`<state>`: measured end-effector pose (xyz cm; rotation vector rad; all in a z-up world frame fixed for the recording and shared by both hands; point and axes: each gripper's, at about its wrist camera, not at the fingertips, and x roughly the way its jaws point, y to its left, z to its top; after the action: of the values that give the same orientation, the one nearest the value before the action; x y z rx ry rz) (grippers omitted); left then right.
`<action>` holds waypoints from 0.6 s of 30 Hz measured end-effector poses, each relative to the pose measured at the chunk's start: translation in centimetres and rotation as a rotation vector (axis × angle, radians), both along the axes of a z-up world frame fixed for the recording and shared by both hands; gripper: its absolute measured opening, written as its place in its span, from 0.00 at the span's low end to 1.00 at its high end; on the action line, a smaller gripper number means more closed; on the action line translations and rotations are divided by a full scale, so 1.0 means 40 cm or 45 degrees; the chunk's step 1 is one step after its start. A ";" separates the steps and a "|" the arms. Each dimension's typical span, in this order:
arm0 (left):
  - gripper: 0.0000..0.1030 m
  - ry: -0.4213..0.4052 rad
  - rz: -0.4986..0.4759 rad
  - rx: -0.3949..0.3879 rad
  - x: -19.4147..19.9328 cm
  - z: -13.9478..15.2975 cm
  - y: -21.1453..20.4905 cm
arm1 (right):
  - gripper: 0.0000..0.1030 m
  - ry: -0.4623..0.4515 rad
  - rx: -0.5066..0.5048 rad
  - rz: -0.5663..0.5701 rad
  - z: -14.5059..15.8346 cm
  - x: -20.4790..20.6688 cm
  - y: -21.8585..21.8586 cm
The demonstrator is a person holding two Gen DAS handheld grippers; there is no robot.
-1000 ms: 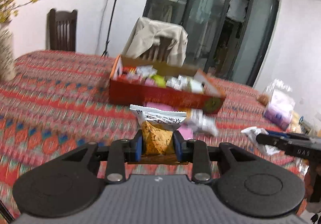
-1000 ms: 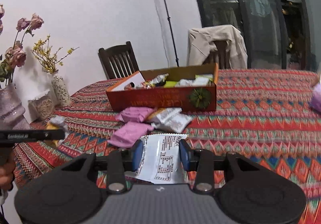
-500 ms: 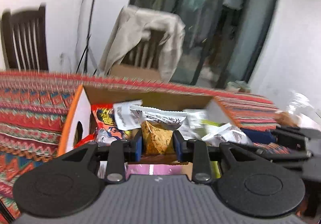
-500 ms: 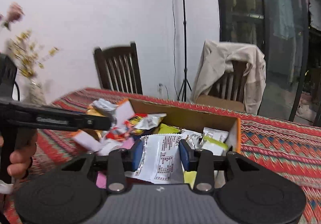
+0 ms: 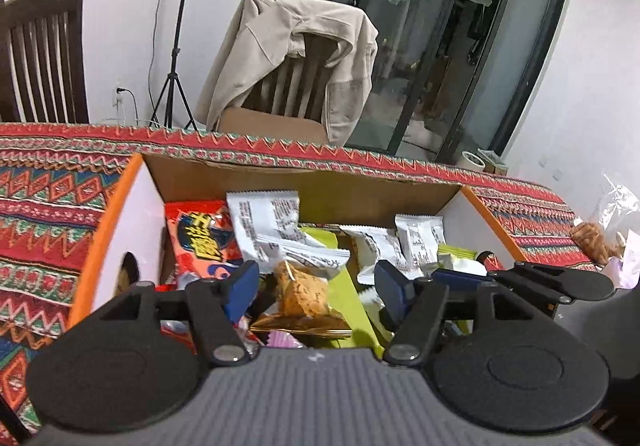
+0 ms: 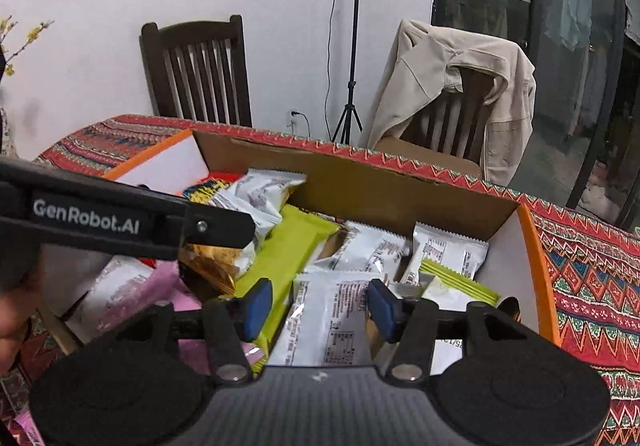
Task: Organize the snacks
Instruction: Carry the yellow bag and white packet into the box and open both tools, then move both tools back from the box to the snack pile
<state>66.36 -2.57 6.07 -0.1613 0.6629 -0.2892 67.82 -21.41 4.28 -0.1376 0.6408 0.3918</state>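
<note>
Patterned tablecloth (image 5: 48,198), cardboard box (image 5: 280,176) crowded with snacks, left gripper (image 5: 316,286) and right gripper (image 6: 318,304) both spread apart inside its walls.

Orange-rimmed cardboard box (image 5: 120,198) of white, lime and red packets on a red zigzag-patterned tablecloth (image 5: 48,198).

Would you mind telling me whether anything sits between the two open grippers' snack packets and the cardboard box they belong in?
Nothing visible does. The left gripper stands open over the orange-brown snack packet, and the right gripper open around the white packet; both packets already lie inside the cardboard box, on other snacks.
</note>
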 end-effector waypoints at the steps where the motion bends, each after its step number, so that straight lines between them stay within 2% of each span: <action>1: 0.64 -0.006 0.001 0.004 0.001 0.007 0.001 | 0.51 -0.004 0.000 0.002 0.006 0.002 -0.002; 4: 0.64 -0.032 -0.003 0.025 -0.039 0.041 0.012 | 0.51 -0.028 -0.002 0.008 0.035 -0.022 -0.002; 9: 0.70 -0.116 -0.027 0.064 -0.166 0.122 0.042 | 0.54 -0.101 0.001 0.026 0.122 -0.105 -0.028; 11: 0.71 -0.158 -0.049 0.094 -0.238 0.157 0.053 | 0.63 -0.141 0.002 0.046 0.158 -0.161 -0.047; 14: 0.78 -0.247 -0.074 0.142 -0.368 0.194 0.069 | 0.63 -0.186 -0.025 0.049 0.205 -0.248 -0.076; 18: 0.81 -0.338 0.003 0.166 -0.541 0.218 0.090 | 0.69 -0.256 -0.005 0.045 0.265 -0.398 -0.132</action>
<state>44.70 1.01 14.79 0.0017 0.4163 -0.2586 51.89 -26.67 14.87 -0.1898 0.4414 0.4047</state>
